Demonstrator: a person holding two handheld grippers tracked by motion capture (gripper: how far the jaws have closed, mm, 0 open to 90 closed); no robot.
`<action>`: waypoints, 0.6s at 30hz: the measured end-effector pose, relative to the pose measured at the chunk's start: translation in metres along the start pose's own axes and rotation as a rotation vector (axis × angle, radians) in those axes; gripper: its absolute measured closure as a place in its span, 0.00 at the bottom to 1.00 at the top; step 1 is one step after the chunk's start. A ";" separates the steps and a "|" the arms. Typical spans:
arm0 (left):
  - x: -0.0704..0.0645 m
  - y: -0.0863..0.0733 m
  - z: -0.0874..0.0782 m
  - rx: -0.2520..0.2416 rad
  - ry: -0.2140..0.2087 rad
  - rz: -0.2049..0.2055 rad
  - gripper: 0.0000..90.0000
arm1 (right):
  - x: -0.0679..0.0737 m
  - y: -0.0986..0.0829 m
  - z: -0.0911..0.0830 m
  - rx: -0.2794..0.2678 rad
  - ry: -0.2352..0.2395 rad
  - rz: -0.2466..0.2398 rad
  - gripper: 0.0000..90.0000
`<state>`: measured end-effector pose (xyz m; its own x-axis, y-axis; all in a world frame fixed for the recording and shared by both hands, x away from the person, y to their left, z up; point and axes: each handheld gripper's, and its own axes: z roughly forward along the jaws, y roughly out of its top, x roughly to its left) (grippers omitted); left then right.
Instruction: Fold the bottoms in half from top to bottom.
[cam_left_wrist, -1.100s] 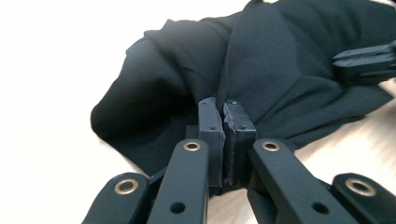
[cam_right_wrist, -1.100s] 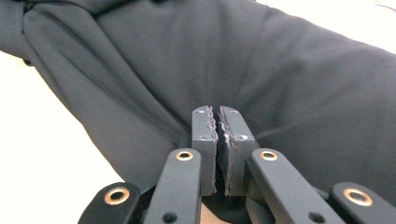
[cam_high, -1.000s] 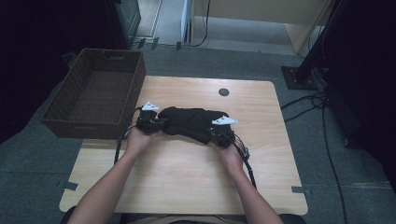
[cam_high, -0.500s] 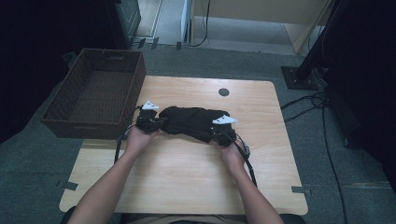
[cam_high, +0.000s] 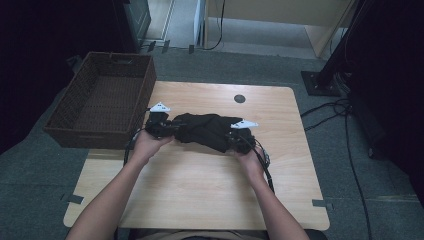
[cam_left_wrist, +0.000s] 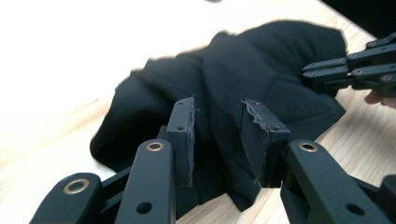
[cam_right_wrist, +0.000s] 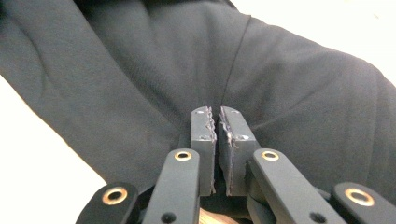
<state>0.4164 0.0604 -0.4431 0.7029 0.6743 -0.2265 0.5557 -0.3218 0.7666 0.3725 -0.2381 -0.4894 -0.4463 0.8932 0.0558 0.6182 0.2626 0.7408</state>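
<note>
Cloth (cam_high: 207, 131) hasn't shifted on surface (cam_high: 200, 190) vs 1 s ago. My right tongs (cam_right_wrist: 218, 122) clamped on it; left tongs (cam_left_wrist: 217, 135) apart, straddling a fold. Lift pending.

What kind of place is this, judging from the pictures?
Probably a lab or studio set up for recording handling work, not a home. A bare wooden table stands on grey carpet, cables run across the floor beside a black stand base, and a wicker basket sits at the table's edge.
</note>
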 end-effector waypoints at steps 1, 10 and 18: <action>-0.001 0.004 -0.001 -0.002 -0.004 0.011 0.72 | 0.001 0.001 -0.001 -0.005 -0.003 0.000 0.93; 0.000 0.032 0.015 0.039 -0.012 0.045 0.70 | 0.016 0.014 0.001 -0.056 0.033 -0.013 0.86; 0.007 0.050 0.048 0.113 -0.026 0.075 0.70 | 0.026 0.017 0.018 -0.092 0.063 -0.050 0.73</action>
<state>0.4702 0.0171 -0.4352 0.7546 0.6287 -0.1878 0.5466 -0.4441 0.7099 0.3829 -0.2037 -0.4871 -0.5163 0.8545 0.0568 0.5334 0.2690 0.8020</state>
